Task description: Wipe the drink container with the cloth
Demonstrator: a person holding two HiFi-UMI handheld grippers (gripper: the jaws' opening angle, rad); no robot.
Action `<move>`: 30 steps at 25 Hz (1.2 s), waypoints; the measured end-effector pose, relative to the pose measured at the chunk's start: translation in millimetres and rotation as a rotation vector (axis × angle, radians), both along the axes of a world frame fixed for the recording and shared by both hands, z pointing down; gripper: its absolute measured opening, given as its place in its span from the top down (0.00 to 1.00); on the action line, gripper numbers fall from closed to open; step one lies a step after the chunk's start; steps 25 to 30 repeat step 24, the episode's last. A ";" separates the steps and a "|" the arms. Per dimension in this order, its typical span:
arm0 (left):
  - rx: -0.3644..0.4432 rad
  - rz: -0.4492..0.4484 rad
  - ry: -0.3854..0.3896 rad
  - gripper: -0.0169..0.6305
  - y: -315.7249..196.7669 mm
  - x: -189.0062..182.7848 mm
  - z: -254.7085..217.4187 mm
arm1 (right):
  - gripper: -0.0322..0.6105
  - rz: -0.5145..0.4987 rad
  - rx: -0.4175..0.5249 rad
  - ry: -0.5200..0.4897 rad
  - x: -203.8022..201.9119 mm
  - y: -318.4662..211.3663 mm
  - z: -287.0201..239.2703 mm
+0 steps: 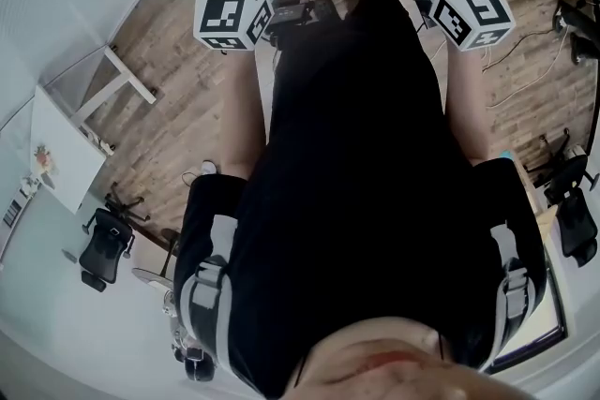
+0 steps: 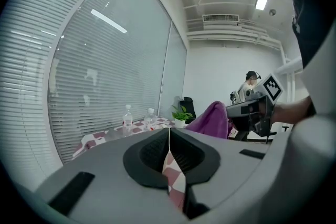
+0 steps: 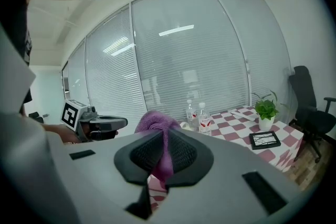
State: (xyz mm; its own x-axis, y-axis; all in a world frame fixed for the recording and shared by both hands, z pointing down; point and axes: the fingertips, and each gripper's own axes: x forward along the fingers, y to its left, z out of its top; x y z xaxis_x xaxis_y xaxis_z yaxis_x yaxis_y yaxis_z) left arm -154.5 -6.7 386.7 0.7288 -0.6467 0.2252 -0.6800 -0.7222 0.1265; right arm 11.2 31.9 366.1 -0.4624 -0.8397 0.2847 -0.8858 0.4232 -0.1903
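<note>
Purple cloth (image 3: 153, 121): clamped in right gripper (image 3: 168, 131), jaws closed on it. Left gripper (image 2: 169, 130): jaws together, apparently empty. Two drink bottles (image 3: 202, 114): upright on checked table (image 3: 231, 123), one o'clock beyond right jaws, well apart.

Evenly bright indoor light; heavy fisheye warping and dark corners throughout.

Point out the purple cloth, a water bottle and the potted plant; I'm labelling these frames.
purple cloth (image 3: 156, 121): right gripper view, bunched top.
water bottle (image 3: 204, 119): right gripper view, right one's label.
potted plant (image 3: 266, 110): right gripper view, green leaves.
</note>
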 end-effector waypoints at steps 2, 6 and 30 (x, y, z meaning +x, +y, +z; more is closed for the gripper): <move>0.006 0.002 0.005 0.91 5.7 -1.6 -5.7 | 0.89 0.003 0.012 0.000 0.4 5.7 -4.9; -0.010 0.012 -0.002 0.91 14.3 2.2 -7.4 | 0.89 0.010 0.020 0.013 4.4 15.8 -10.7; 0.005 0.040 -0.021 0.92 25.4 -0.1 -10.5 | 0.89 0.002 0.045 0.030 -7.5 35.1 -15.5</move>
